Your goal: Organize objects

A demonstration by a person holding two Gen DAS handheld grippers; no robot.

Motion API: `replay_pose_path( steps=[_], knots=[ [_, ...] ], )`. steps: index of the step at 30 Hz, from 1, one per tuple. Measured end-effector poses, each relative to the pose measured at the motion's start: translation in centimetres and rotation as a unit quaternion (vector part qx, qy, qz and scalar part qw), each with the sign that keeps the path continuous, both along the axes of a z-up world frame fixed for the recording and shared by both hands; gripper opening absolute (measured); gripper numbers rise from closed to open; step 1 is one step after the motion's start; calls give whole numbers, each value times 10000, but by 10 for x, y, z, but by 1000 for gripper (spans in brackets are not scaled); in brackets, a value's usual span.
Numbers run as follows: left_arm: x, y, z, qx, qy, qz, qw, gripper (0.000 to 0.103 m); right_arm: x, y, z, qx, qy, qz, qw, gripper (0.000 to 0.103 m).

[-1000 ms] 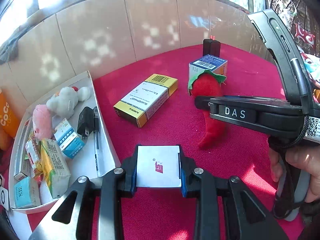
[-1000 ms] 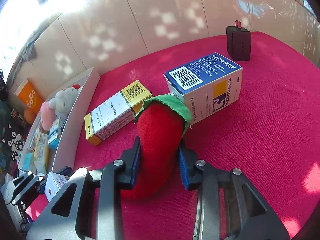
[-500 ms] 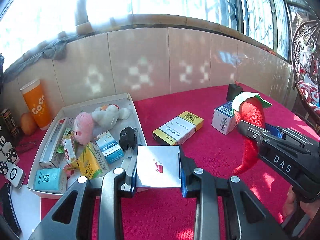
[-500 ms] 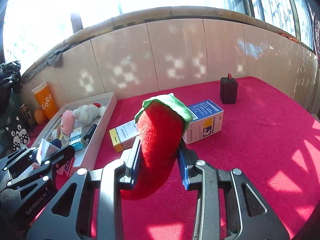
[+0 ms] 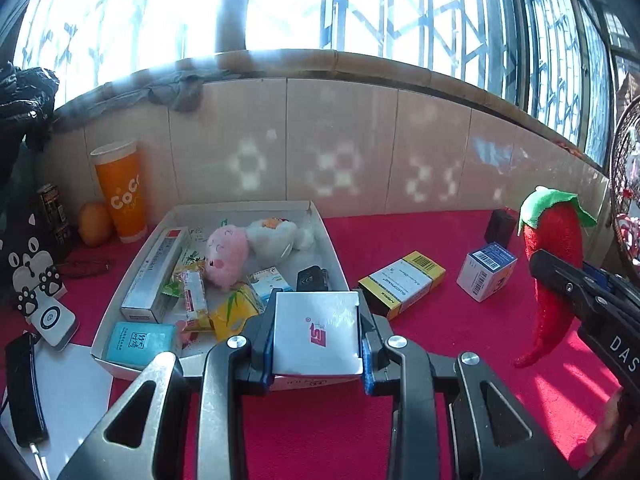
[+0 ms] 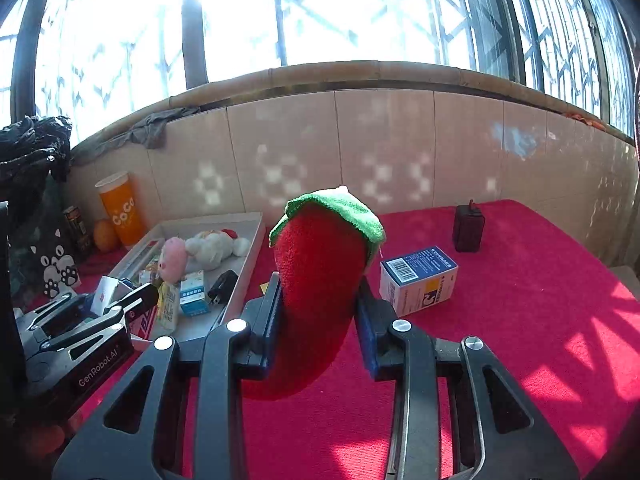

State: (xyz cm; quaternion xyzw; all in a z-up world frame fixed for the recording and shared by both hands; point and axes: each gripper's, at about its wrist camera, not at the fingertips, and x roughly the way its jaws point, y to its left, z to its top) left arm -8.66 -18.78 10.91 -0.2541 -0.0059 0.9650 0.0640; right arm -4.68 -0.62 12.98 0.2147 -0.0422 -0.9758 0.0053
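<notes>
Left gripper (image 5: 318, 344) is clamped on a flat white card box (image 5: 316, 334) with a red logo, glossy face up, held over the near edge of the tray (image 5: 326, 236). Right gripper (image 6: 318, 320) squeezes a plush chili (image 6: 320, 280): fuzzy red body, green felt cap, curved tip hanging below the pads. Tray is shallow white cardboard, far left, crowded with soft toys and packets (labels too small to read). On the red cloth (image 6: 520, 320): yellow-white carton (image 5: 402, 282) just right of the tray, blue-white carton (image 6: 420, 280) further right, black charger (image 6: 468, 228) far.
</notes>
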Motion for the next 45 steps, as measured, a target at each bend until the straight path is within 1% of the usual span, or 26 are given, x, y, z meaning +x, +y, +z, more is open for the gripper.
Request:
replay_pose_path(
  steps=[11, 19, 27, 30, 36, 39, 45],
  knots=[
    [7, -57, 17, 422, 210, 578, 9972, 31, 8, -49, 31, 312, 220, 459, 9982, 32],
    [12, -94, 15, 697, 241, 900, 9932, 31, 11, -89, 30, 599, 199, 839, 9945, 32],
    [16, -119, 12, 798, 255, 1146, 9899, 31, 11, -119, 29, 727, 201, 1129, 9907, 32],
    [15, -122, 10, 821, 231, 1177, 9894, 31, 12, -122, 28, 756, 204, 1140, 9904, 32],
    [14, -113, 9, 714, 201, 1113, 9910, 31, 11, -113, 28, 641, 213, 1068, 9920, 32],
    [12, -104, 8, 615, 161, 1056, 9924, 31, 10, -107, 25, 580, 181, 1045, 9927, 32],
    [11, -81, 12, 282, 164, 895, 9955, 31, 8, -86, 22, 326, 179, 894, 9953, 32]
  ],
)
